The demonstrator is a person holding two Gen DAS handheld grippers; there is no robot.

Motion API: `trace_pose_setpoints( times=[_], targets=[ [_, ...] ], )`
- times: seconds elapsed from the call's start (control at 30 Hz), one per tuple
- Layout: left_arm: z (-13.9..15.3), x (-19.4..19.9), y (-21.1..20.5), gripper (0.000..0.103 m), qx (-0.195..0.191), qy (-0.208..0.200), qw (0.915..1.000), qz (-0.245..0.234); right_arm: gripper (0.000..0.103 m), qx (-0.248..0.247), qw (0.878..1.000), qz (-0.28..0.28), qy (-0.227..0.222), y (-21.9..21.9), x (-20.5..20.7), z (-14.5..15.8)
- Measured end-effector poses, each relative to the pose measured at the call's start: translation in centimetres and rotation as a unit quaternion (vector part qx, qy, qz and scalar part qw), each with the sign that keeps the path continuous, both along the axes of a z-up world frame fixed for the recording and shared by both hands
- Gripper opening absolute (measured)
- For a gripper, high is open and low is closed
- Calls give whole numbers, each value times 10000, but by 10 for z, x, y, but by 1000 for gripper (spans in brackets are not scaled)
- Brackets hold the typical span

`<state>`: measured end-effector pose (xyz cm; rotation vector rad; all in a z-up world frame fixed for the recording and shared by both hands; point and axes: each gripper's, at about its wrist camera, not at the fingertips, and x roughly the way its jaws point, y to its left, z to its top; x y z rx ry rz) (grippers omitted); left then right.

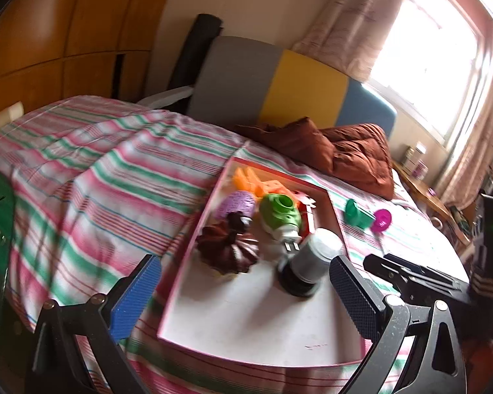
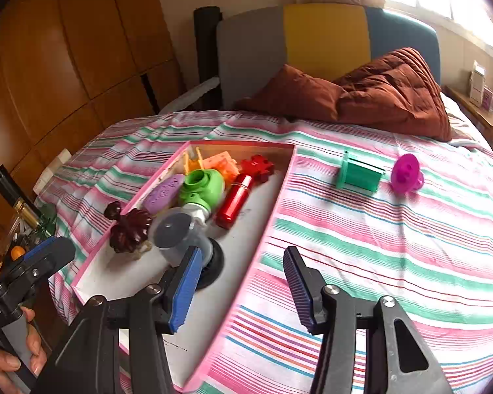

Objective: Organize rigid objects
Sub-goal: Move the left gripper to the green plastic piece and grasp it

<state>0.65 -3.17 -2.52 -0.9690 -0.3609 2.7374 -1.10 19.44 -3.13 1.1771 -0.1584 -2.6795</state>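
- Pink-rimmed tray (image 1: 194, 282), left wrist view: lies on the striped bedsheet (image 1: 82, 177), white floor bare at the near end.
- Tray contents, left wrist view: dark maroon ridged piece (image 1: 226, 252) near the tray's left wall; grey cylinder on a black base (image 1: 307, 266), tilted, just beside it; green toy (image 1: 279, 213) and purple egg-shaped piece (image 1: 238, 203) behind; orange pieces (image 1: 253, 180) at the far end.
- Outside the tray, on the bed: green block (image 1: 358, 215) and magenta piece (image 1: 381, 220), close together.
- Left claw (image 1: 243, 298): blue pads spread wide, nothing between them, over the tray's near end.
- Right claw (image 1: 410, 277), seen at the right edge: its setting cannot be told from here.
- Right wrist view: tray (image 2: 272, 216) holds the same cluster, plus a red cylinder (image 2: 235, 202) lying flat and a red toothed piece (image 2: 258, 167) behind it.
- Green block (image 2: 360, 174) and magenta piece (image 2: 406, 172) sit on the sheet right of the tray, well apart from it.
- Right claw (image 2: 243, 287): pads apart, empty, over the tray's right wall.
- Left claw's body (image 2: 33, 262) at lower left, held by a hand (image 2: 13, 358).
- Brown quilt (image 2: 378, 95) lies at the headboard.
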Motion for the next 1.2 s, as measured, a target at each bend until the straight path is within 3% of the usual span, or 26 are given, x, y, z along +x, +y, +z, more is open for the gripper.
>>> trace_pose_setpoints(
  times=[0.6, 1.1, 1.2],
  targets=[
    [14, 16, 58, 103, -360, 174, 9953, -877, 52, 180, 9910, -1237, -470, 87, 0, -27],
    [47, -22, 170, 103, -1038, 190, 9811, -1621, 52, 460, 9776, -2054, -18, 172, 6, -43],
    [51, -40, 199, 103, -1211, 82, 9792, -1623, 52, 259, 9738, -2258, 13, 181, 11, -48]
  ],
)
